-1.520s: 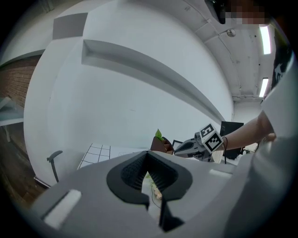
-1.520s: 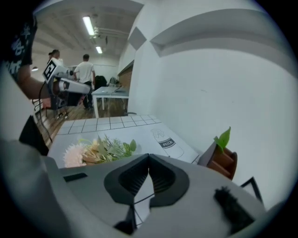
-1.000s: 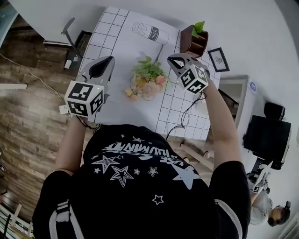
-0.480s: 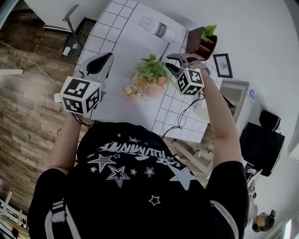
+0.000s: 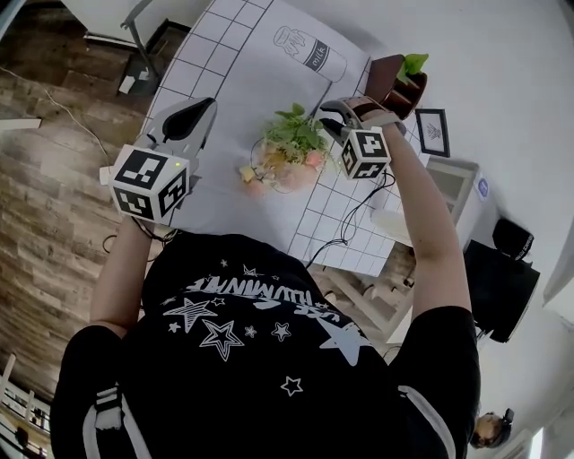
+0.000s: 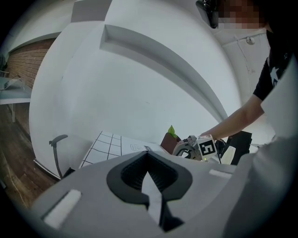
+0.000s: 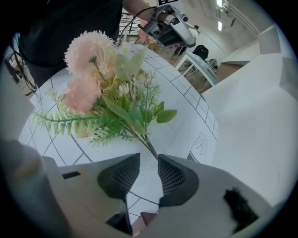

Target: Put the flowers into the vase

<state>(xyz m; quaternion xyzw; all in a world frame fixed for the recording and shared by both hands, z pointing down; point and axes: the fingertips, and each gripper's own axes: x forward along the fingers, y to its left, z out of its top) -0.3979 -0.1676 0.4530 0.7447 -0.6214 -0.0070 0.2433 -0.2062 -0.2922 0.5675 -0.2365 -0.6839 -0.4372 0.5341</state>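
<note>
A bouquet (image 5: 289,151) of pink blooms and green fern stands in the middle of the checked tablecloth (image 5: 211,54), inside what looks like a round clear vase (image 5: 260,175). My right gripper (image 5: 334,121) points steeply down at the bouquet's right side. In the right gripper view the bouquet (image 7: 104,93) fans out ahead. Its bunched stems (image 7: 148,148) run into the gap of the right gripper (image 7: 149,163), whose jaws are opening with their pads off the stems. My left gripper (image 5: 199,109) hovers left of the flowers. It is shut and empty in the left gripper view (image 6: 149,175).
A milk bottle drawing (image 5: 309,49) is printed on the cloth at the far side. A brown wooden holder (image 5: 395,85) with a green plant and a small picture frame (image 5: 433,132) stand at the table's right. A chair (image 5: 134,27) stands at the far left on the wooden floor.
The right gripper sank toward the bouquet, rolled, and its jaws went from shut to parted. The left gripper dropped slightly and stayed shut.
</note>
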